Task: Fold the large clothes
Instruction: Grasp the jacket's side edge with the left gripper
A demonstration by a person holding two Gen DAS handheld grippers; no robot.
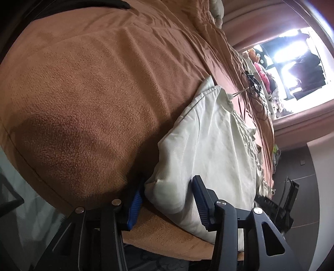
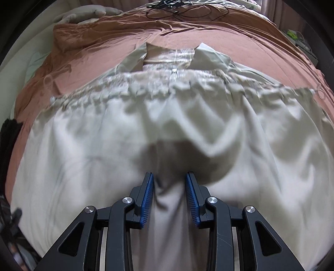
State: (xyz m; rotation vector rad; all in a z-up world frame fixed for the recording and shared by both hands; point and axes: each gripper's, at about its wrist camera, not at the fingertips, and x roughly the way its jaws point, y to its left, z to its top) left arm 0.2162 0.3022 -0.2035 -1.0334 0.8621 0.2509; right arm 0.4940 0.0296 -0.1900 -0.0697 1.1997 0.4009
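- One pale garment point(image 2: 167, 129) lies spread on the brown blanket point(image 2: 208, 39) that covers the bed; every place below is given from this garment.
- The right wrist view alone shows the garment's full width: its open collar point(image 2: 173, 52) at the far end, a zip point(image 2: 173, 73) just below the collar, and a gathered band across the middle. Much of it is blurred.
- In the same view the right gripper point(image 2: 169, 177) stands over the garment's near end, with a ridge of the cloth pinched between its two blue pads point(image 2: 147, 200): it is clenched on the garment.
- The left wrist view alone shows the garment from its side edge, as a bunched fold point(image 1: 208, 146) with bare blanket point(image 1: 94, 83) beside it.
- There the left gripper point(image 1: 167, 185) straddles a corner of the garment; the cloth fills the gap and touches both pads point(image 1: 134, 200), so it grips the garment.
- Only the left view shows a bright window point(image 1: 292, 60) and dark floor point(image 1: 302, 166) beyond the garment.
- Black cables point(image 2: 177, 8) lie on the blanket past the collar, well apart from the garment; both views show them.
- Count: one garment, one blanket, two grippers, each with two pads.
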